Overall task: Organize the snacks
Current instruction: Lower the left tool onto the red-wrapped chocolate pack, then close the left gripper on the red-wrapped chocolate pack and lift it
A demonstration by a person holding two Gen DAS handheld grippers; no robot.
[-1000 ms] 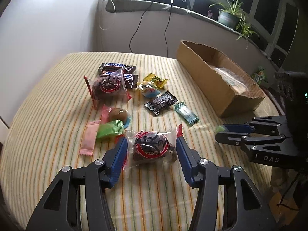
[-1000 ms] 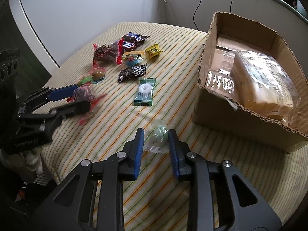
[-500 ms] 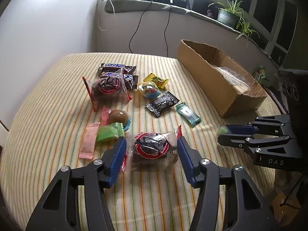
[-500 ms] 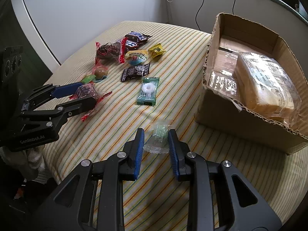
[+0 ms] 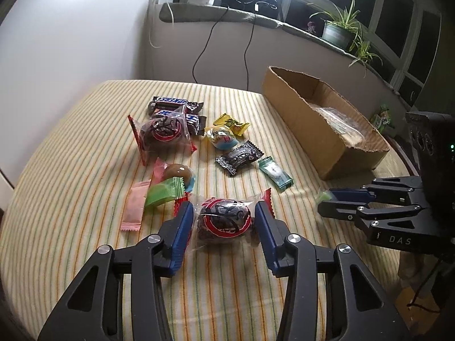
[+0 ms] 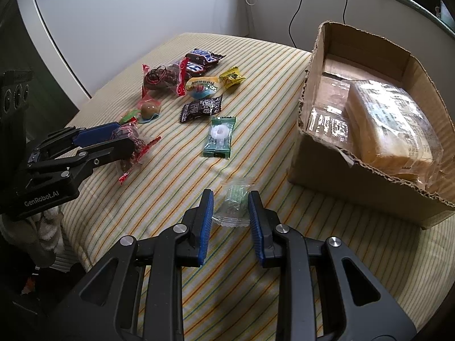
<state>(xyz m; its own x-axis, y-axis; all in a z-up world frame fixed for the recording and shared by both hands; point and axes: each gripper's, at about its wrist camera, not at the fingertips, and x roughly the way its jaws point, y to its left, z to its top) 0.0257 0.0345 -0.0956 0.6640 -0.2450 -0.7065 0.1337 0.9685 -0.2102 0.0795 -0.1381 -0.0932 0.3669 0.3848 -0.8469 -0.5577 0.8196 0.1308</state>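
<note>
Squarely between left fingers (image 5: 184, 227) — chocolate snack (image 5: 224, 221)

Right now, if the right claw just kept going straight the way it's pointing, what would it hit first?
The clear candy wrapper already lying between the right claw's fingers, then probably the striped cloth under it, since the claw tilts downward. The box sits off to the side, apparently out of that line.

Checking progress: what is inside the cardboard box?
The cardboard box holds a clear-wrapped yellowish block beside flat clear packets. Whatever lies beneath them is covered.
</note>
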